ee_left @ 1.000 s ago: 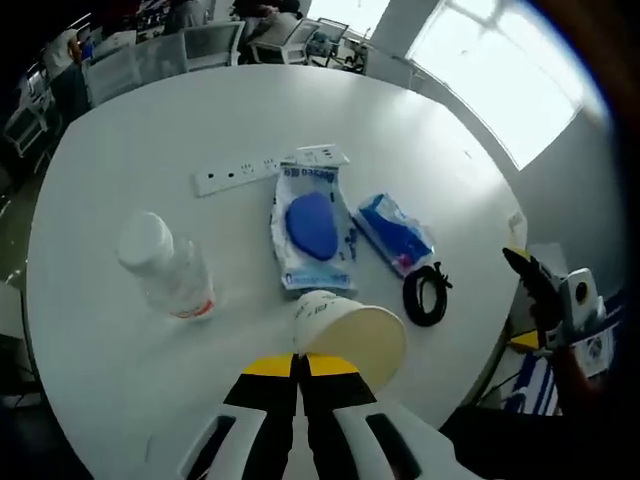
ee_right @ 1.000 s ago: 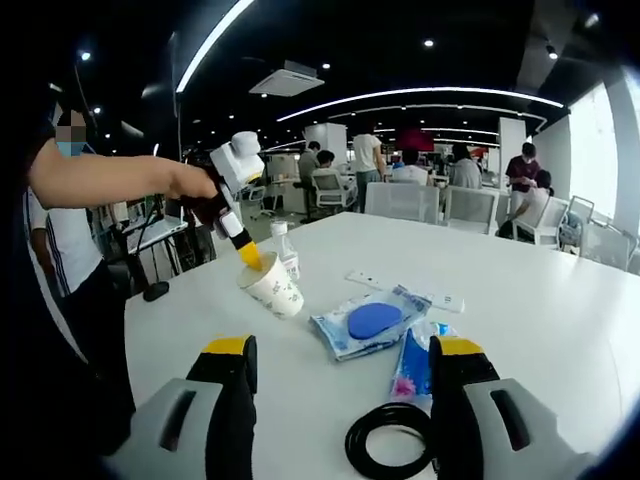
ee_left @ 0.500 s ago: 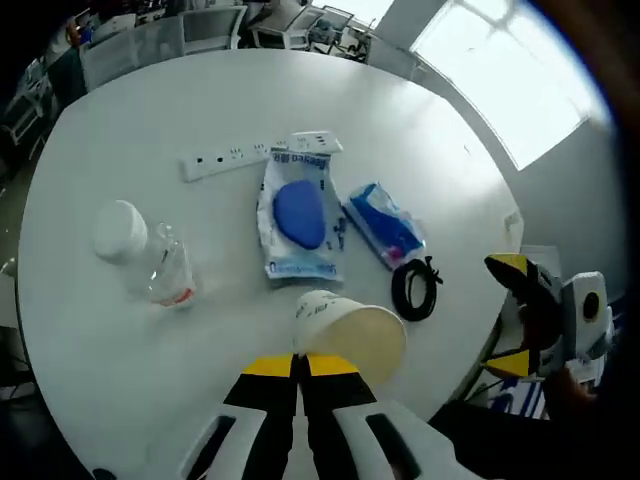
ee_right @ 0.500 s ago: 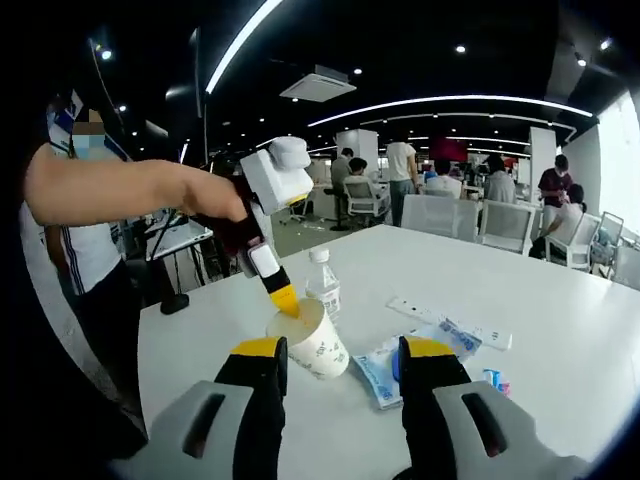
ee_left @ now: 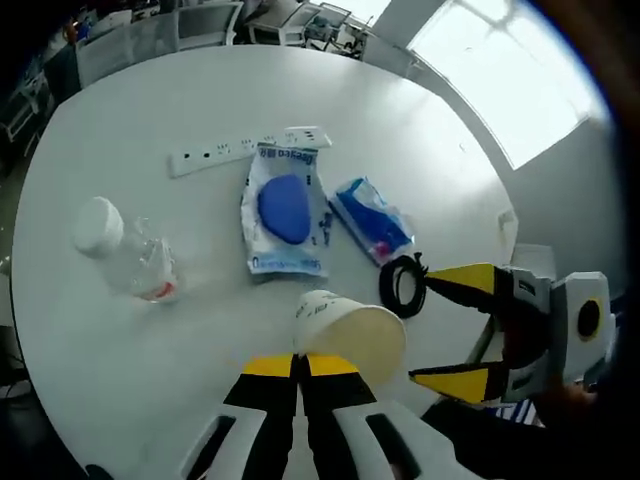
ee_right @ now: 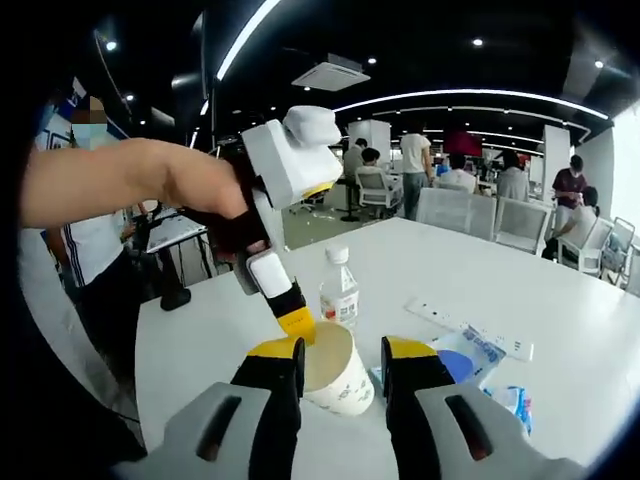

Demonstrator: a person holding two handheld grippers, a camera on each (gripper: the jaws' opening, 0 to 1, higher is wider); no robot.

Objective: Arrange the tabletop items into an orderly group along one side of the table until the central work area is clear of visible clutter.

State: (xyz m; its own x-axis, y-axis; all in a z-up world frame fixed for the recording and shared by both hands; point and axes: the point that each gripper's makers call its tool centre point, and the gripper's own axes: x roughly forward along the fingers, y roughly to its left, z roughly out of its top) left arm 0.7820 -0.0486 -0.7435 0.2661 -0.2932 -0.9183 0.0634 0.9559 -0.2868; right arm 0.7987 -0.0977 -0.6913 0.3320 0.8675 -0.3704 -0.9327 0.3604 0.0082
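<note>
Right gripper view, paper cup (ee_right: 335, 368) base hidden — claw (ee_right: 337, 360) astride

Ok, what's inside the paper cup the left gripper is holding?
The paper cup looks empty: the right gripper view shows bare pale inner wall. The left gripper pinches its rim, one jaw reaching inside. The cup's bottom is hidden by the near rim.

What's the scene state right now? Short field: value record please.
surface: round white table
left gripper: shut on the rim of the paper cup
right gripper: open, jaws at the cup's sides, not touching
water bottle: upright, capped
power strip: flat, far side
blue pad packet: flat, next to the blue wipes pack
black cable coil: near the table edge
</note>
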